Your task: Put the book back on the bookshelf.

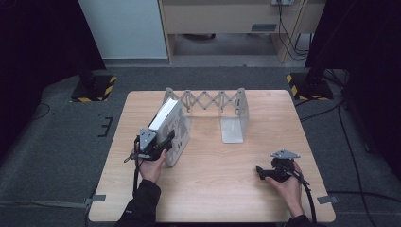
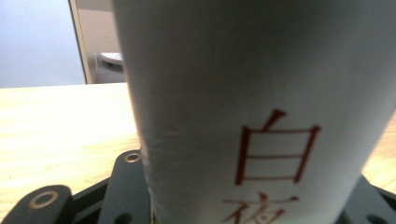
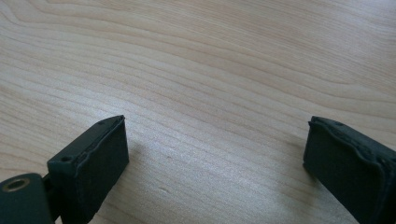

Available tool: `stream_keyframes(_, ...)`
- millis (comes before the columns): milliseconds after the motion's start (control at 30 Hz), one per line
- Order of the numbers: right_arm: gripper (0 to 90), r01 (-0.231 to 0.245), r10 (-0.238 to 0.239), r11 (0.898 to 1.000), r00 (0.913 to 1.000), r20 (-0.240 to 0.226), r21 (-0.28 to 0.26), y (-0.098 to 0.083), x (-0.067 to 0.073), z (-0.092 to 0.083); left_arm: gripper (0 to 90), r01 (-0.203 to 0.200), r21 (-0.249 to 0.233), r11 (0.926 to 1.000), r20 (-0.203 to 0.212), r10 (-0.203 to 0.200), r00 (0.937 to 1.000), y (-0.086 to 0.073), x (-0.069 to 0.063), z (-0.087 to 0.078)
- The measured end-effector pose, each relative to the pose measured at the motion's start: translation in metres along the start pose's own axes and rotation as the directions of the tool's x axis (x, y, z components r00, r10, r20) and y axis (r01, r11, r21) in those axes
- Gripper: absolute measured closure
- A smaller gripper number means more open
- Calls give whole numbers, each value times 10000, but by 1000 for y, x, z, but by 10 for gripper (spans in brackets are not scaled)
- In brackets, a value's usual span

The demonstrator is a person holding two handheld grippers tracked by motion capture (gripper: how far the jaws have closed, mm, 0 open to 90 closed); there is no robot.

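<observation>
White book [image 1: 170, 130] sits clamped in the left gripper [image 1: 163, 144], its long axis slanting up and away toward the metal rack [image 1: 234, 111] beyond (right gripper [image 1: 265, 172] rests wide open, empty, well apart on the desk [image 1: 213, 189])

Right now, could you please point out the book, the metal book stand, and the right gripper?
book [image 1: 171, 126]: high view, on its front cover.
metal book stand [image 1: 233, 128]: high view, on its right base plate.
right gripper [image 1: 260, 171]: high view, at the jaw tips.
</observation>
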State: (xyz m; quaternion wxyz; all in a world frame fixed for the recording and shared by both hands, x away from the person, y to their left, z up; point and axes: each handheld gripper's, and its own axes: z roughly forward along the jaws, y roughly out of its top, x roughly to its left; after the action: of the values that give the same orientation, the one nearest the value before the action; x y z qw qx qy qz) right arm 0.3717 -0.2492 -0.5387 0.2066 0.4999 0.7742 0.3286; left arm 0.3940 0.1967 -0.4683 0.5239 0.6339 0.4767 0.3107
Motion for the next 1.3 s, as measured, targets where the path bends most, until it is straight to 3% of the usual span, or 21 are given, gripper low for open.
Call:
stream_keyframes(967,63,-6,6,10000,10000,10,24,1,0,1,491,-508,-245,9984,-303,501,9983,2,3,29)
stream_keyframes(1300,63,-25,25,10000,10000,11,13,1,1,1,473,-175,-163,9997,-134,173,9998,-5,2,24)
